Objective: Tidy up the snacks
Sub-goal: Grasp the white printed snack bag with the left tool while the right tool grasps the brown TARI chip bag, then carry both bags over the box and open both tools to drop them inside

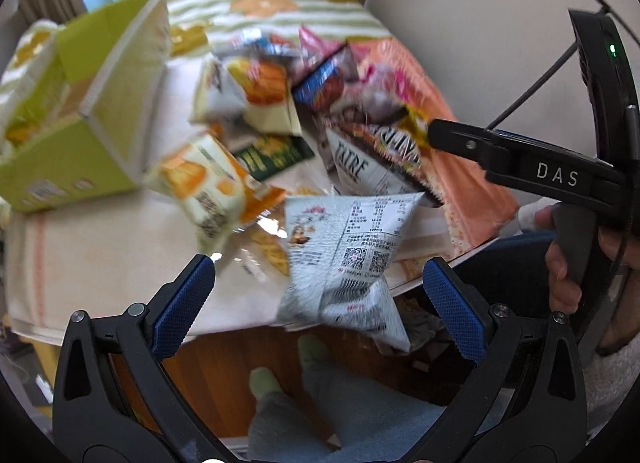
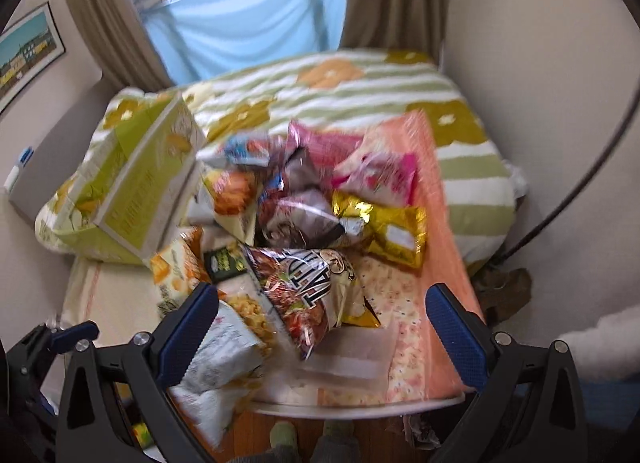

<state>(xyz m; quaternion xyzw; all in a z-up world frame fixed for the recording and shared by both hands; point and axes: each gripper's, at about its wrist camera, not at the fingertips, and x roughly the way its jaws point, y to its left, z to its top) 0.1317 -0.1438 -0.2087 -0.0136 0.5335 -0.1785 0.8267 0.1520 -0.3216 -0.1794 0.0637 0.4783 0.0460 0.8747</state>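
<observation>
crinkled foil snack packets (image 2: 304, 219) piled on cloth-covered table (image 2: 404, 347).
i see left gripper (image 1: 318, 287) and right gripper (image 2: 320, 319) jaws apart, empty; green cardboard box (image 1: 80, 135) open.

— What can't be made out? — Motion blur smears the heap of snack packets (image 1: 280, 103) beyond the left gripper's (image 1: 320, 295) fingers; most labels are unreadable.

— And from the right wrist? — The white packet (image 2: 216, 359) is partly hidden behind the left-hand finger (image 2: 184, 335), and the green box's (image 2: 136, 183) print is too blurred to read.
</observation>
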